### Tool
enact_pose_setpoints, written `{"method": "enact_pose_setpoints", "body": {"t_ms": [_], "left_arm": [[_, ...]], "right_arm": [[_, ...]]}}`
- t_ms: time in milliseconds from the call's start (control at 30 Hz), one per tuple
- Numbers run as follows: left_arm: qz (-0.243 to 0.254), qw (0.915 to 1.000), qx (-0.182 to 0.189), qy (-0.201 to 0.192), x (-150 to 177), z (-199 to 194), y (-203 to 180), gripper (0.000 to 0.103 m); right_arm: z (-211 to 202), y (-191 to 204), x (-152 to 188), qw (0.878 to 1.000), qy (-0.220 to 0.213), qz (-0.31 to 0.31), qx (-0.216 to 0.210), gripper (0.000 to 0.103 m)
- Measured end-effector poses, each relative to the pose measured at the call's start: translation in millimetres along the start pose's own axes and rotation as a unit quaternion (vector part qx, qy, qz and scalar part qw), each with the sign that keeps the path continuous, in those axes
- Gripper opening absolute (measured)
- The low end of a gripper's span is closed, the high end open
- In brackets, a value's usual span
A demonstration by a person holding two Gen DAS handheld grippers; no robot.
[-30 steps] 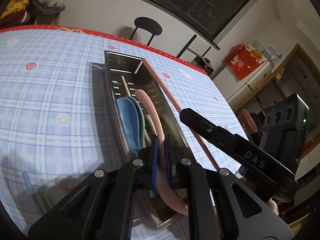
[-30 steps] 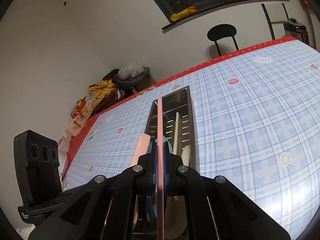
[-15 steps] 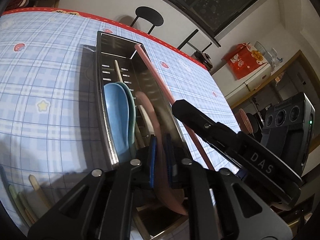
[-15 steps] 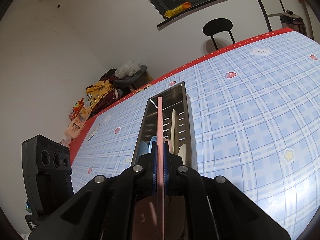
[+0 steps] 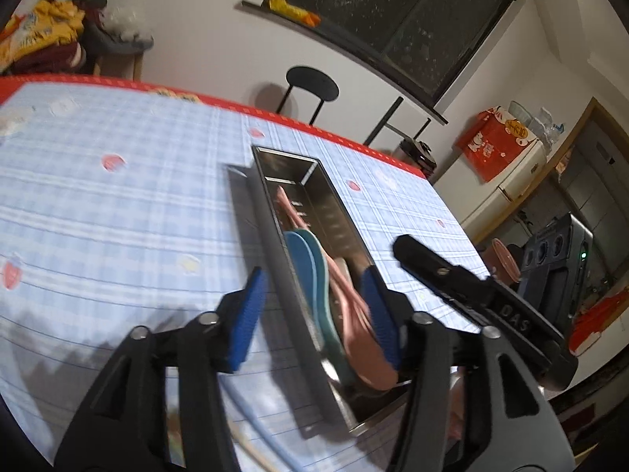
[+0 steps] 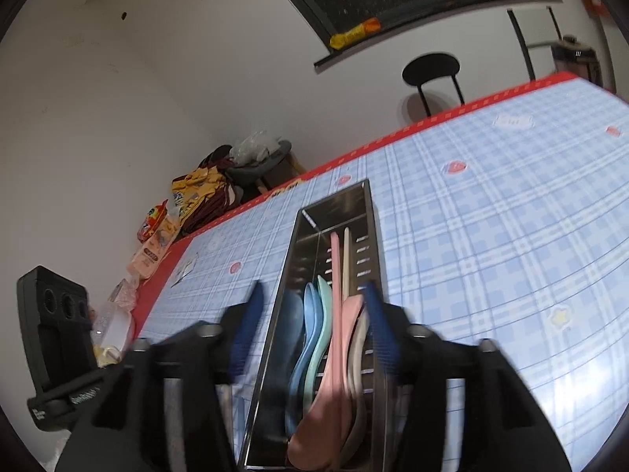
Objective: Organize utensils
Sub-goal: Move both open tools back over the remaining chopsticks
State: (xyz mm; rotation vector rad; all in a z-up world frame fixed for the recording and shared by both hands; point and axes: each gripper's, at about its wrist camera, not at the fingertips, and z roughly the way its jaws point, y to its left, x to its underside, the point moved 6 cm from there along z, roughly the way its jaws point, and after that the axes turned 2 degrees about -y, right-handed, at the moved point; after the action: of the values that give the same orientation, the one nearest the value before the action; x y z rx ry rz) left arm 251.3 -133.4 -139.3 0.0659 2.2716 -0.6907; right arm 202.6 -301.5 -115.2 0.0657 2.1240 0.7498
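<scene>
A long steel tray (image 5: 275, 236) lies lengthwise on the blue checked tablecloth and holds blue (image 5: 302, 259), teal (image 5: 320, 275) and pink (image 5: 354, 338) spoons. My left gripper (image 5: 314, 314) hovers over its near end. Its jaws are opening and its blue pads touch nothing. In the right wrist view the tray (image 6: 289, 271) also holds a pink chopstick (image 6: 335, 259) and a beige one (image 6: 346, 251) beside the pink spoon (image 6: 326, 405). My right gripper (image 6: 312, 322) straddles the tray, jaws opening, pads clear of the utensils.
Thin loose sticks (image 5: 267, 432) lie on the cloth near the bottom edge, left of the tray. The right gripper's black finger (image 5: 432, 267) reaches in just right of the tray. A black chair (image 5: 310, 90) stands past the table's red far edge.
Both grippers were shut, the left on the pink spoon and the right on the pink chopstick. Both have opened, and spoon and chopstick now lie in the tray. The left gripper drew back.
</scene>
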Motion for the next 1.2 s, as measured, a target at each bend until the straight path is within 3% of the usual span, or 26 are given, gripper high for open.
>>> {"method": "enact_pose_setpoints", "body": {"t_ms": [100,200,267,533,767,1200], "left_arm": [[0.017,0.9996,-0.015,-0.016,-2.0,-16.5,3.4,0.081],[0.033,0.9985,-0.03,-0.031,-0.8,-34.8,9.1,0.091],[0.044,0.9973,-0.047,-0.037,1.5,-46.5,12.5,0.096],[0.054,0.9928,-0.098,-0.042,22.3,-94.0,35.2,0.097],[0.064,0.9887,-0.132,-0.032,45.6,-122.8,52.2,0.097],[0.074,0.9892,-0.126,0.004,88.4,-126.3,46.7,0.097]], "right_arm": [[-5.4,5.0,-1.4,1.0,-0.011,-0.019,0.018,0.089],[-9.0,11.9,1.1,0.998,-0.015,-0.043,0.037,0.097],[-9.1,17.1,5.0,0.997,-0.015,-0.06,0.047,0.097],[-12.8,39.2,25.9,0.985,-0.007,-0.145,0.09,0.097],[-36.5,52.6,32.9,0.986,-0.023,-0.139,0.093,0.097],[-64.6,61.8,81.1,0.981,0.015,-0.155,0.117,0.097]]}}
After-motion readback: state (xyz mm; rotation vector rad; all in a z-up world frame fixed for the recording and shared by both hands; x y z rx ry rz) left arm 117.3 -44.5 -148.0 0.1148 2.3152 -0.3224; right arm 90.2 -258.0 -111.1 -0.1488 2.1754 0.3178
